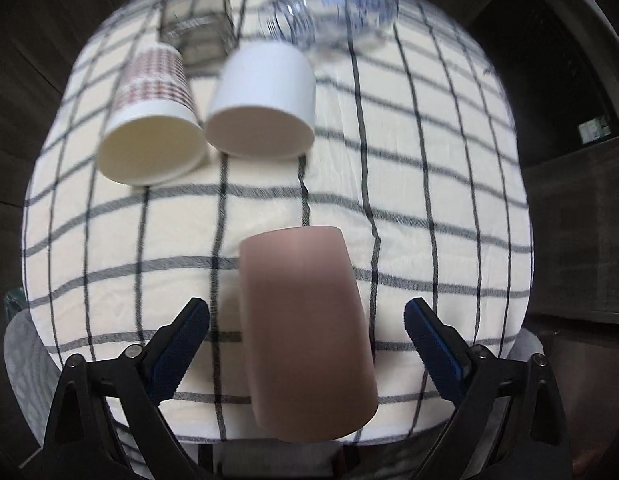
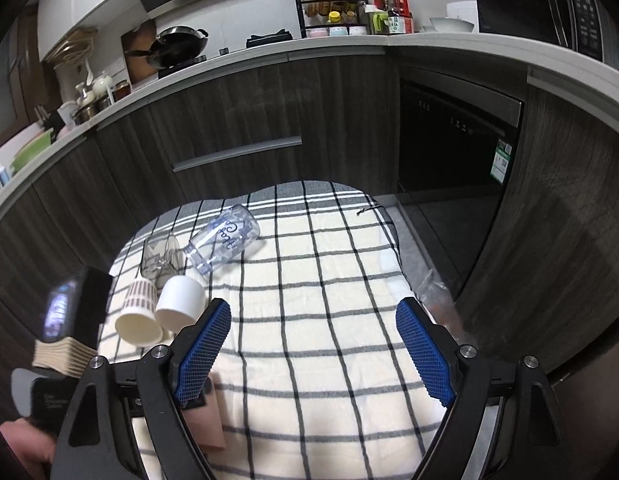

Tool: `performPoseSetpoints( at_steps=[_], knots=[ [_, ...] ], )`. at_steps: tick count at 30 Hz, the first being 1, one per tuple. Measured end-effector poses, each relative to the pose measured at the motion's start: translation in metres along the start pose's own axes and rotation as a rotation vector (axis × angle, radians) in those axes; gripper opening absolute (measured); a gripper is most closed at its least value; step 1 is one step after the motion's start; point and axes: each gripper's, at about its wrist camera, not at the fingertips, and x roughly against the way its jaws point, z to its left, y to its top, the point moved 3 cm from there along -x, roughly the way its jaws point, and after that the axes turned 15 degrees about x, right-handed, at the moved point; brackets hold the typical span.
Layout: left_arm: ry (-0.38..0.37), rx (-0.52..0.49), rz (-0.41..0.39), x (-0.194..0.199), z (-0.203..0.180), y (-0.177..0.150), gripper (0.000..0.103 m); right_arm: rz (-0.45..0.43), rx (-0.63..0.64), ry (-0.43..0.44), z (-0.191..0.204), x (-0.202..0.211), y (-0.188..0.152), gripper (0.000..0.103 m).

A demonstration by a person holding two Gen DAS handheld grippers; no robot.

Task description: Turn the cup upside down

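Observation:
A pink cup (image 1: 305,332) stands upside down on the checked cloth (image 1: 429,184), flat bottom up, between the fingers of my left gripper (image 1: 305,344). The left jaws are wide open and both blue pads stand clear of the cup's sides. In the right wrist view only a pink sliver of the cup (image 2: 207,424) shows behind the left finger. My right gripper (image 2: 313,344) is open and empty above the cloth. The left gripper's body (image 2: 65,316) shows at the far left of the right wrist view.
A patterned paper cup (image 1: 149,120) and a white cup (image 1: 261,100) lie on their sides at the back left, mouths toward me. A clear bottle (image 2: 221,244) and a clear glass (image 2: 159,258) lie behind them. Kitchen cabinets (image 2: 237,120) stand beyond the table.

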Motion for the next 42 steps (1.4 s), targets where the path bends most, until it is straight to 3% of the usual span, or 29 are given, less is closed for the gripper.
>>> performPoseSetpoints(
  at_steps=[6, 11, 15, 17, 27, 31, 37, 42],
  knots=[
    [0.078, -0.027, 0.060, -0.008, -0.008, 0.020, 0.093, 0.026, -0.011, 0.047, 0.003, -0.017, 0.016, 0.085],
    [0.100, 0.001, 0.171, -0.027, -0.006, 0.027, 0.091, 0.021, -0.029, 0.080, 0.005, -0.027, 0.021, 0.085],
    [0.108, 0.010, 0.219, -0.043, -0.006, 0.028, 0.072, 0.039, -0.048, 0.099, 0.003, -0.038, 0.018, 0.085],
    [0.105, 0.010, 0.229, -0.048, -0.007, 0.028, 0.067, 0.054, -0.061, 0.108, 0.000, -0.043, 0.014, 0.085],
    [0.057, -0.003, 0.222, -0.039, 0.000, 0.021, 0.066, 0.064, -0.095, 0.124, -0.005, -0.049, 0.010, 0.085],
    [0.033, -0.036, 0.093, -0.007, 0.003, 0.019, 0.066, 0.047, -0.097, 0.133, -0.003, -0.039, 0.011, 0.085],
    [-0.067, -0.089, -0.232, 0.043, 0.003, 0.015, 0.066, -0.012, -0.081, 0.120, 0.004, -0.015, 0.012, 0.085],
    [-0.105, -0.143, -0.524, 0.058, 0.006, 0.009, 0.066, -0.056, -0.053, 0.089, 0.010, 0.001, 0.000, 0.085]
  ],
)
